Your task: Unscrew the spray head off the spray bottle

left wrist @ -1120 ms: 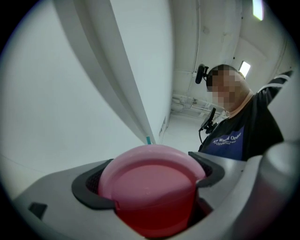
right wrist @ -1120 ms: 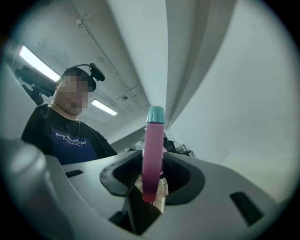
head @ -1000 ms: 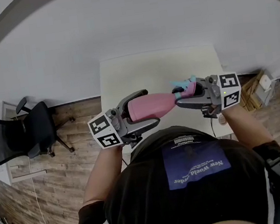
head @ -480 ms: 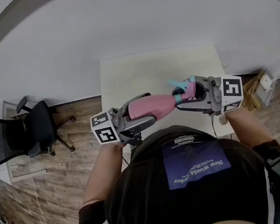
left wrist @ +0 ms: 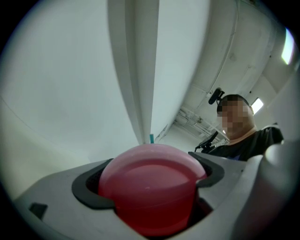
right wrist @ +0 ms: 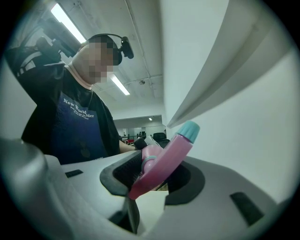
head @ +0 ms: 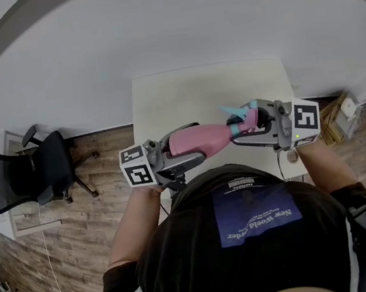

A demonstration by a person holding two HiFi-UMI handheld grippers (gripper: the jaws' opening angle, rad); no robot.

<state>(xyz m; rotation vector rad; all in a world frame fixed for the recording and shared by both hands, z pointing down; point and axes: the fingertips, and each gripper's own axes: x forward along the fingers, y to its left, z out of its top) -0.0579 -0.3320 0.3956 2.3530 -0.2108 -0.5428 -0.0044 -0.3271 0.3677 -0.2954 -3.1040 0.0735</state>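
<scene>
A person holds the pink plastic spray bottle [head: 195,138] lying level in the air over the near edge of the white counter [head: 209,91]. The left gripper [head: 182,147] is clamped round the bottle's body, and the right gripper [head: 247,127] is clenched on the pink spray head [head: 241,119] with its teal nozzle, at the bottle's neck

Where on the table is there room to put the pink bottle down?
The table looks bare from the wall down to the bottle. The near edge is crowded: the left gripper holds the bottle there and the right gripper holds its spray head.
</scene>
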